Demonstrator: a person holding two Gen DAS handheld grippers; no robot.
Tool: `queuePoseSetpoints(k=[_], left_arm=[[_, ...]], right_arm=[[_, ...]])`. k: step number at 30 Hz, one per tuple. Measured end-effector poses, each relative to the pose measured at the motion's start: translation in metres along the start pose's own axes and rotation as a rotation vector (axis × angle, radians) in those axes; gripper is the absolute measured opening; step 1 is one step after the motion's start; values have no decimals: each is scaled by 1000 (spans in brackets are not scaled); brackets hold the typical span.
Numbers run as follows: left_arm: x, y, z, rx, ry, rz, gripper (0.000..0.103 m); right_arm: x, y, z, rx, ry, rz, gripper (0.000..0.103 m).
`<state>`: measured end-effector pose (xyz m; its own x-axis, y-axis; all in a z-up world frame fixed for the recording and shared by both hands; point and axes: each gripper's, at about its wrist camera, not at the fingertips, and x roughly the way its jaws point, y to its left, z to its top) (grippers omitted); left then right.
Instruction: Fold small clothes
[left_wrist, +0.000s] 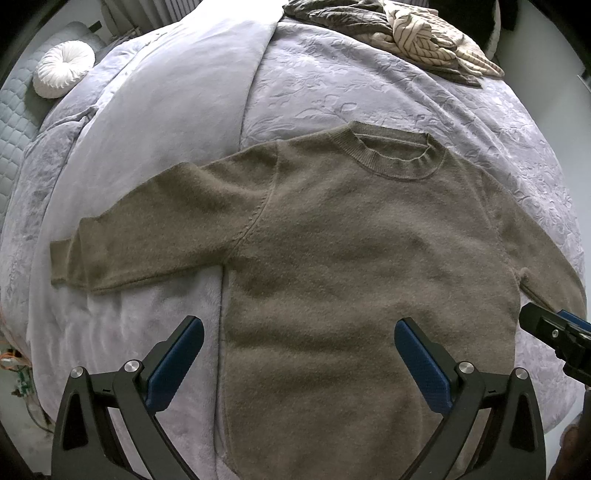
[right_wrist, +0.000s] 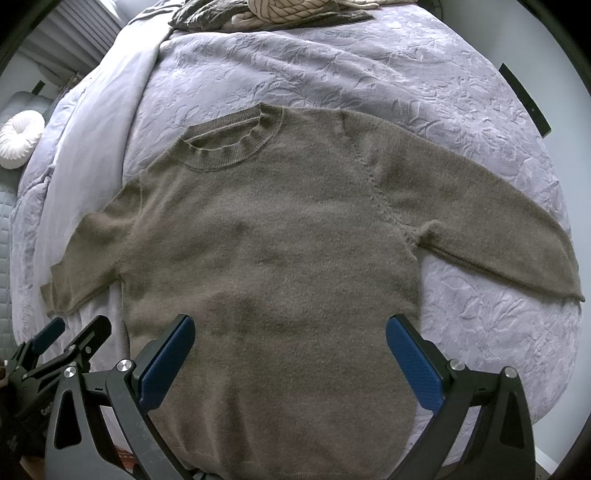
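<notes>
An olive-brown knit sweater (left_wrist: 332, 240) (right_wrist: 266, 240) lies flat and face up on the bed, collar at the far side, both sleeves spread out sideways. My left gripper (left_wrist: 299, 332) hovers open above the lower left part of the body, its blue pads wide apart with nothing between them. Over the lower middle of the sweater my right gripper (right_wrist: 290, 330) is open too, empty. In the left wrist view the right gripper (left_wrist: 554, 332) shows at the right edge; in the right wrist view the left gripper (right_wrist: 70, 332) shows at the lower left.
The lilac embossed bedspread (left_wrist: 369, 85) (right_wrist: 369, 62) covers the bed. A heap of dark and striped clothes (left_wrist: 399, 29) (right_wrist: 266, 14) lies at the far side. A round white cushion (left_wrist: 62, 70) (right_wrist: 18, 140) sits at the far left by a quilted headboard.
</notes>
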<state>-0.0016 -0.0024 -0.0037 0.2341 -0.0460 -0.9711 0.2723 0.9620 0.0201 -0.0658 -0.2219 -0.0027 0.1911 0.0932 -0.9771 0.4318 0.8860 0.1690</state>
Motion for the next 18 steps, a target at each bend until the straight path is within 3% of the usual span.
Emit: queuePoseSetpoints(k=[18], left_arm=[[1, 3, -3, -3, 1, -2, 103]], right_arm=[[1, 1, 1, -1, 0, -3, 103]])
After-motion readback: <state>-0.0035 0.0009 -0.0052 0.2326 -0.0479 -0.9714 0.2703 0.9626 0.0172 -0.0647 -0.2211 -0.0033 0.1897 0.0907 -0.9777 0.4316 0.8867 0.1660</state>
